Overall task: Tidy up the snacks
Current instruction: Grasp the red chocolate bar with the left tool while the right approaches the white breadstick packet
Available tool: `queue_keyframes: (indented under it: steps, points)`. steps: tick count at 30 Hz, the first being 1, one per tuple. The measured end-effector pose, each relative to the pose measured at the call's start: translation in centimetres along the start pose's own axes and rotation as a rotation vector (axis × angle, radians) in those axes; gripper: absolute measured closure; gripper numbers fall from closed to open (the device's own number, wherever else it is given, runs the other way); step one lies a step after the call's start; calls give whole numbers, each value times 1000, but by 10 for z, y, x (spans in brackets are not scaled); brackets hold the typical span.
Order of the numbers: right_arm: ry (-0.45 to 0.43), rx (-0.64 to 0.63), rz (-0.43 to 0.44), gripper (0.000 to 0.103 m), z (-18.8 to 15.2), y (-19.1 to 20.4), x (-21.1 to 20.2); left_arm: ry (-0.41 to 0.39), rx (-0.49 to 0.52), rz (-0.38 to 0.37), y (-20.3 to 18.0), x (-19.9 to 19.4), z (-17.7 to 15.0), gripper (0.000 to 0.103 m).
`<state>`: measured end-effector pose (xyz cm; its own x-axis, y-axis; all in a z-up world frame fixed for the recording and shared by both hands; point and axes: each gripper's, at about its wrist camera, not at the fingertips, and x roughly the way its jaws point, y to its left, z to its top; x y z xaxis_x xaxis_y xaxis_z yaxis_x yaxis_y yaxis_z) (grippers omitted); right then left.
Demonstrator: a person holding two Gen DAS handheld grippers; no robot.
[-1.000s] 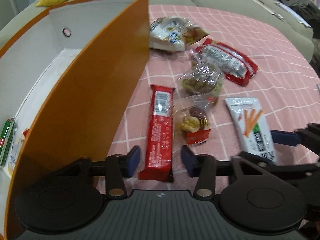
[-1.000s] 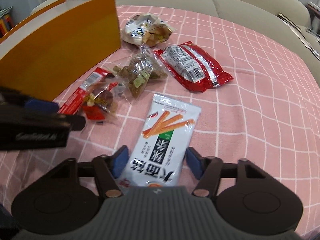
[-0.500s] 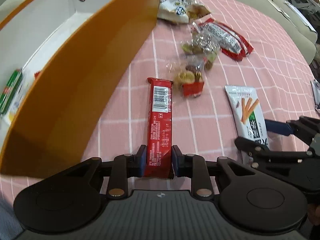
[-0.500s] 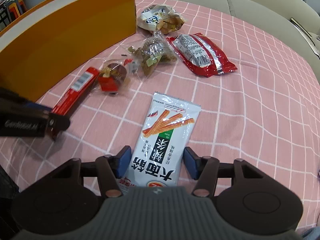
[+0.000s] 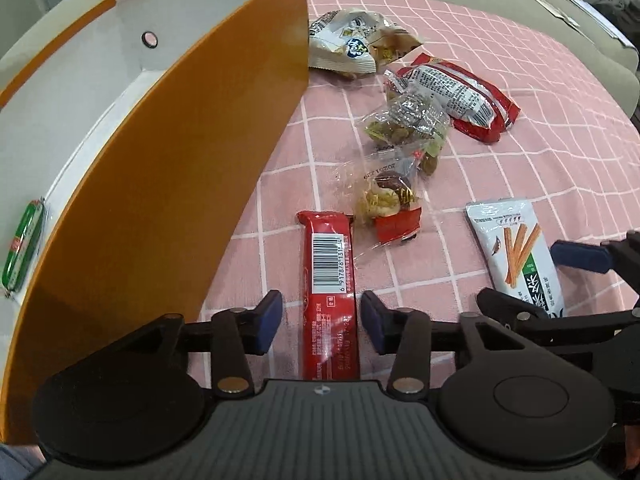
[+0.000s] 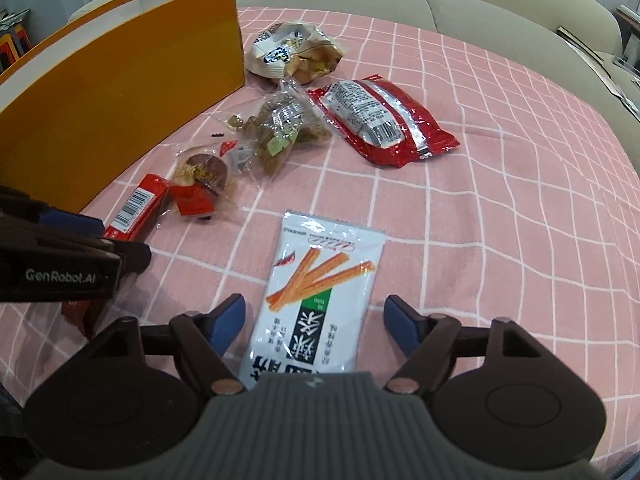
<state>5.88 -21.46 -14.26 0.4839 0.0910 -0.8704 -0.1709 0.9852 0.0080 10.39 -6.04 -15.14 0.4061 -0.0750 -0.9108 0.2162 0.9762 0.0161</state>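
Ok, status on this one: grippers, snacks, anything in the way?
Left gripper opening astride red bar, pads clear. Right gripper opening astride white stick-snack packet, not gripping. Orange box alongside; nothing blocking.

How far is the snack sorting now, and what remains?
Done: one green packet lies inside the orange box. In hand: nothing gripped; the left tool is opening around the long red bar, the right tool around the white stick-snack pouch. Left: those two and four other packets on the pink checked cloth.

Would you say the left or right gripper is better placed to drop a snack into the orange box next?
Probably left: the left gripper, jaws opening, straddles the red bar right beside the box; the right one is farther away.
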Motion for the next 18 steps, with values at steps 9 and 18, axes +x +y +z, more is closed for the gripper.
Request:
queue_keyframes:
  steps: [9,18]
  points:
    - [-7,-18,24,44,1,4,-2,-5,2,0,0,-2,-2,76]
    - [-14,-57,19,55,0,12,-10,-39,-12,-12,1,-20,-7,76]
